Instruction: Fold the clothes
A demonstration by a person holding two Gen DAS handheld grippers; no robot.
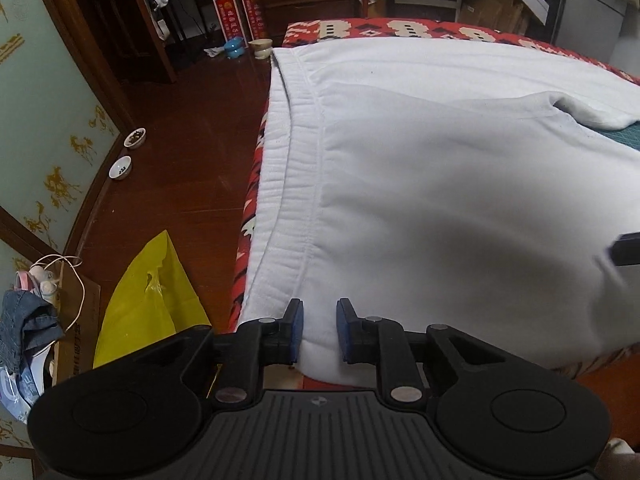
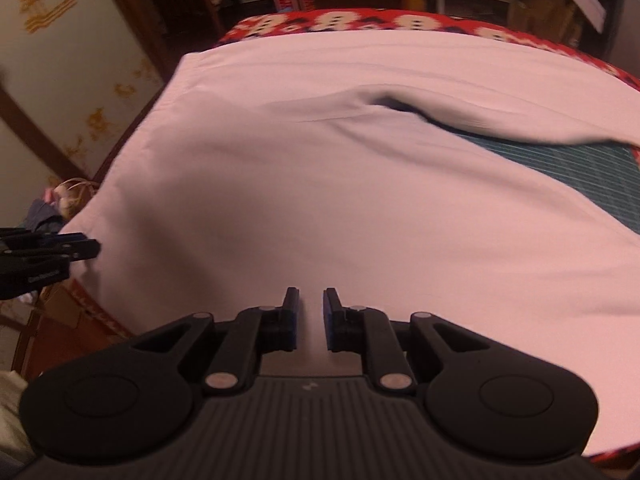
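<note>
A white garment [image 1: 440, 184], thick and fleecy with a ribbed waistband running down its left edge, lies spread across the surface [image 1: 360, 28], which is covered by a red patterned cloth. It fills most of both views. In the left wrist view the waistband hangs slightly over the surface's left side, and a fold of the fabric opens at the right of the frame, showing a teal gridded mat [image 1: 628, 136] underneath. The same mat shows at the right of the right wrist view, where the garment appears pinkish and somewhat blurred.

The left gripper [image 1: 319, 330] sits at the bottom centre of its frame with its jaws apart, the blue pads on either side of the garment's near corner just by the waistband seam; the fabric lies in the gap, but the pads are not pressed onto it. The right gripper [image 2: 311, 318] is likewise parted, at the bottom centre of its frame, poised over the garment's near edge with cloth visible between the fingers and no pinch. It also shows blurred at the right edge of the left wrist view, and the left gripper shows at the left edge of the right wrist view.

On the dark wooden floor at the left of the left wrist view are a yellow bag [image 1: 148, 300] and two small bowls [image 1: 128, 152].
</note>
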